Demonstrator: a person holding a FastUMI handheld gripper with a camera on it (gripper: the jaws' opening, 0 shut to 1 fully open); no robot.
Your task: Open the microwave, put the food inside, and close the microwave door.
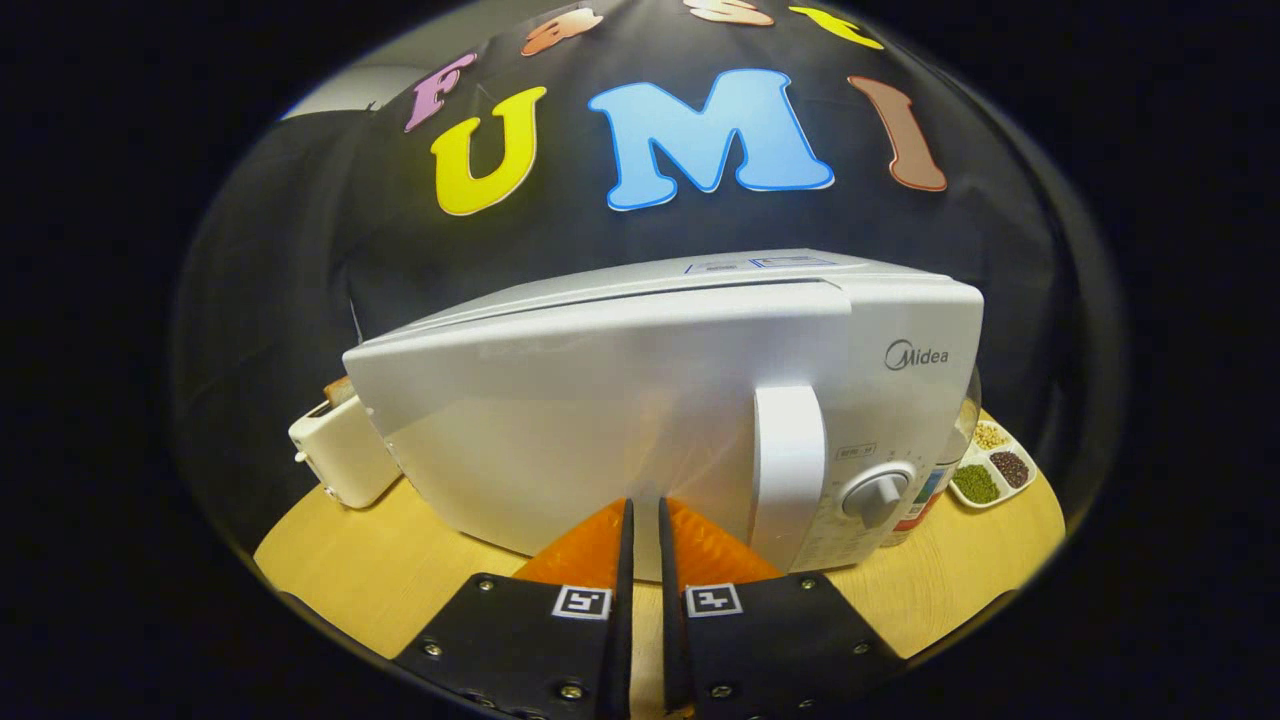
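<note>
A white microwave (640,400) stands on the round wooden table (380,570), its door closed. The door's upright white handle (788,470) is to the right of my fingers, and a round dial (878,492) sits on the control panel further right. My gripper (643,515) is shut, its two fingers almost touching with nothing between them. The fingertips are right at the lower part of the door, left of the handle. No food is seen.
A white toaster (340,450) stands left of the microwave. Right of the microwave are a bottle (930,490) and a small white divided dish (995,465) of grains and beans. Bare tabletop lies on both sides of my fingers.
</note>
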